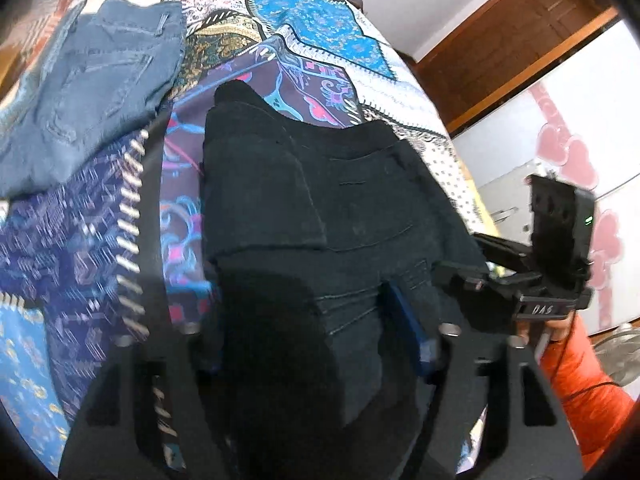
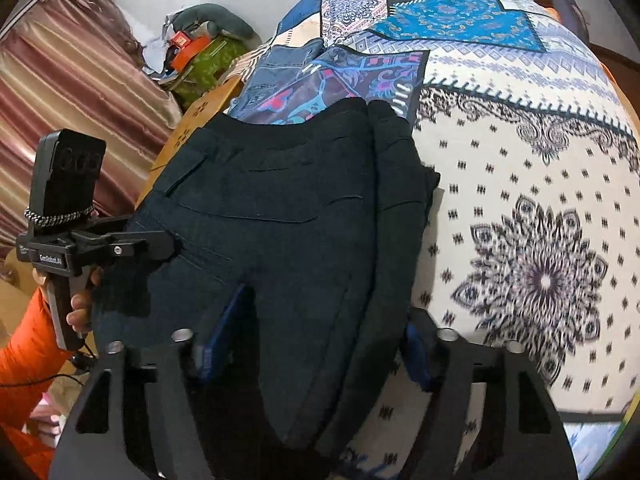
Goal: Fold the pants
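Dark navy pants lie folded in layers on the patterned bedspread, waistband and back pocket facing up. My left gripper is shut on the thick near edge of the pants, the cloth bunched between its blue pads. In the right wrist view the same pants fill the middle. My right gripper is shut on their near folded edge, blue pads on either side. Each gripper shows in the other's view: the right one, the left one.
Folded blue jeans lie on the bedspread at the far left. The bed's wooden edge, a striped curtain and a pile of clutter are to the left. A wooden door frame and a white cabinet stand right.
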The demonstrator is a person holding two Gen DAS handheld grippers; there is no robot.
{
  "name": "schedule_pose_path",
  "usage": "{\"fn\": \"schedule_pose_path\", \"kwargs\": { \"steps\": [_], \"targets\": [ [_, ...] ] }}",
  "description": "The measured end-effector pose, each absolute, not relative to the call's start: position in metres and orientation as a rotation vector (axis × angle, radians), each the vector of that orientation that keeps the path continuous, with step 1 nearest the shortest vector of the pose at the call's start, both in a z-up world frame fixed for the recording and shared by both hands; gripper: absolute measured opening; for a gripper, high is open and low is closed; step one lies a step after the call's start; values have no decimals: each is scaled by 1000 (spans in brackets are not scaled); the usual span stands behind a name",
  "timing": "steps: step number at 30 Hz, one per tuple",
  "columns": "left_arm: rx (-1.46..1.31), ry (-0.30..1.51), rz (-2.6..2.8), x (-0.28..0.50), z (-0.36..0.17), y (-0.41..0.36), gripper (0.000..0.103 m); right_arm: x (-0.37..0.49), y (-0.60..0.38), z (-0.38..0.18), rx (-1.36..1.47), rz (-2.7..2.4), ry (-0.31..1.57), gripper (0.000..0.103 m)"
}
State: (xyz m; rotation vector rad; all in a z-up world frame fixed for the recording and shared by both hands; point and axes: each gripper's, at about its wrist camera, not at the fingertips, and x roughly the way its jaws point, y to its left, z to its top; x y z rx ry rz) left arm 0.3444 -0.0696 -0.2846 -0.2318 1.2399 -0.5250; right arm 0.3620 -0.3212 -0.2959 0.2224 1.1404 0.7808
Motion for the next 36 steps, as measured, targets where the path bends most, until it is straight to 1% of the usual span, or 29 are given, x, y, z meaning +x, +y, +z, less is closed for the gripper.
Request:
{"fn": "schedule_pose_path", "kwargs": {
  "steps": [1,2,3,4,5,7,9,12,15,19,25,31,36],
  "targets": [
    [-223,1238,-524,344,-283,-70,54,364,-322,-295,228,777,1141,47],
    [-212,1236,-524,345,-282,-71,51,365,-323,-293,228,775,1137,39],
    [-197,1232,-522,344,-279,-72,47,364,-324,-289,216,768,1123,33],
    [-185,1223,-515,344,-277,-73,40,364,-324,-286,205,769,1111,31],
    [-174,1213,-509,343,-272,-72,37,363,-324,-283,192,770,1101,28],
    [-167,1179,-499,337,-260,-71,31,359,-322,-273,156,766,1067,26],
    [-155,1144,-496,330,-249,-71,29,355,-320,-264,131,766,1036,24],
    [-104,1082,-478,318,-228,-72,28,351,-319,-247,130,775,992,23],
    [-117,1034,-472,312,-205,-63,28,346,-319,-226,126,779,948,23],
    [-188,932,-460,316,-172,-39,27,344,-314,-193,127,787,872,22],
    [-181,825,-403,336,-134,-7,27,361,-285,-156,135,817,772,22],
    [-159,772,-333,370,-113,32,27,396,-243,-135,124,858,709,22],
    [-154,780,-283,413,-122,67,27,438,-203,-141,128,880,702,22]
  ]
}}
